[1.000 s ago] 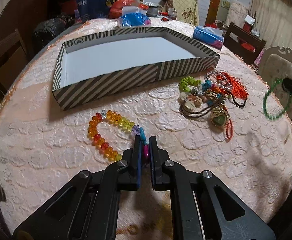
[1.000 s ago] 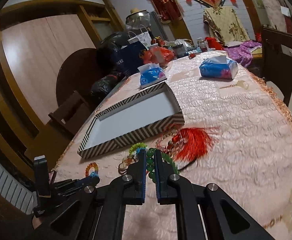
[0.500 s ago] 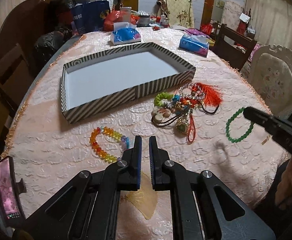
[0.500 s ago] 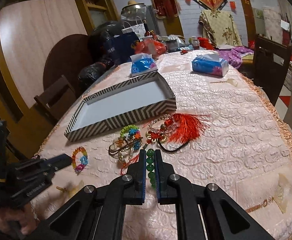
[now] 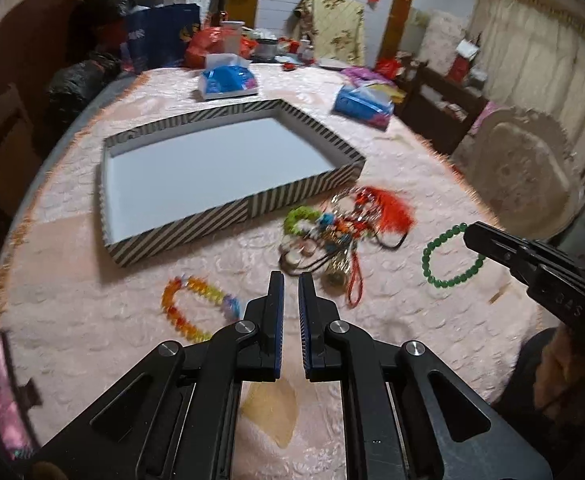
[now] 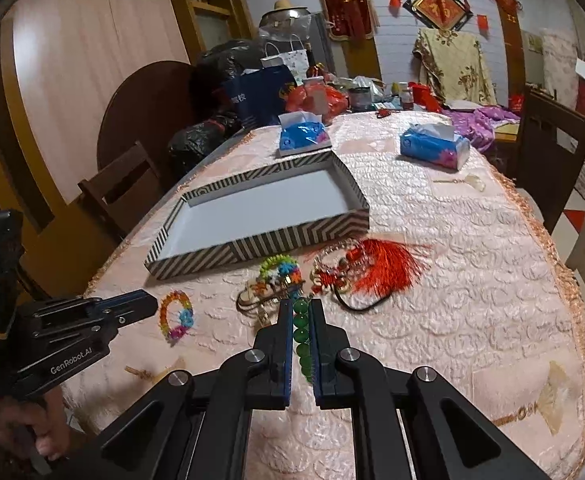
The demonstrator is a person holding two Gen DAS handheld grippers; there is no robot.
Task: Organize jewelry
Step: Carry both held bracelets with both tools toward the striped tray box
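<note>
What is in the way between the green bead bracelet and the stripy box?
The green bead bracelet is pinched in the right gripper. Between it and the striped box lies the tangled pile of jewelry with its red tassel. It lies flat on the tablecloth, so carrying the bracelet above it should probably clear it.

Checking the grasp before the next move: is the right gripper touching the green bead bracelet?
Touching. The right wrist view shows the green bead bracelet pinched between the right gripper pads.

Both wrist cameras look steeply down along their fingers (image 5: pixel 276 308) at the bench (image 5: pixel 72 280) from close above. Both share the striped tray (image 6: pixel 260 248) (at 12 o'clock) and the jewelry pile (image 5: pixel 332 236).
</note>
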